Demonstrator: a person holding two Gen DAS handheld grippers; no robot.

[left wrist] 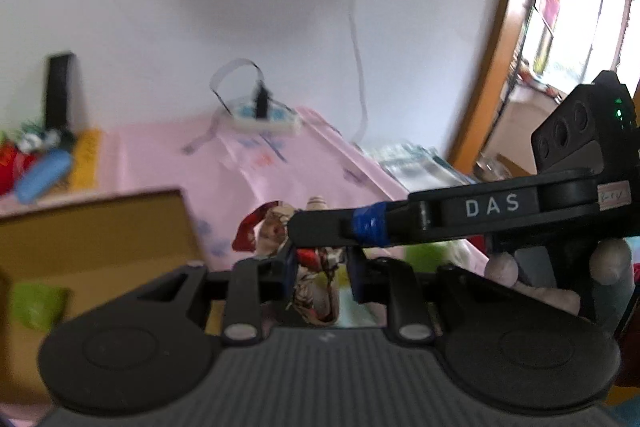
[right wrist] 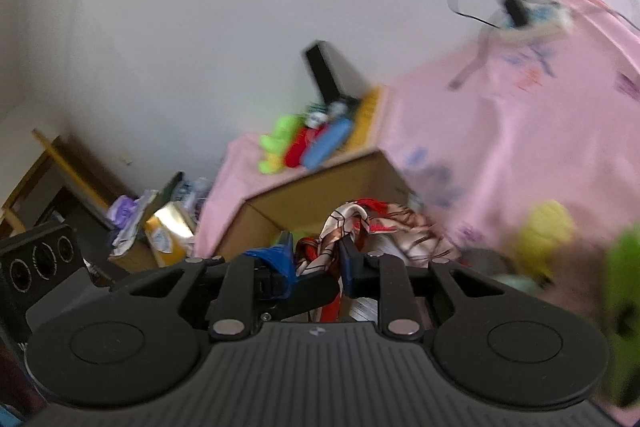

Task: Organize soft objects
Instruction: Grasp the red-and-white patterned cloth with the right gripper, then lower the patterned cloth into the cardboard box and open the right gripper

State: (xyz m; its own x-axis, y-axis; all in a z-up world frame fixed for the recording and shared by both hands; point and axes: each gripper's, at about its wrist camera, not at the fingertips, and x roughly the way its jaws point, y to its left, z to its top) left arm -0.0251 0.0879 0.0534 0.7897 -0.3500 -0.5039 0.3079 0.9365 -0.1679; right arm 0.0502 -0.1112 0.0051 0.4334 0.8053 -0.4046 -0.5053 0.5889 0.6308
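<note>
White wall behind, pink cloth [left wrist: 312,163] over the surface, cardboard box [left wrist: 92,227] at lower left. Left hand-held gripper [left wrist: 320,267] pinching a red-and-cream patterned scarf [left wrist: 316,283] at frame centre. Right hand-held gripper [right wrist: 320,263] pressed together on the same scarf [right wrist: 352,223], bunched just above the box [right wrist: 312,195]. Plush toys [right wrist: 296,147] piled further back.
</note>
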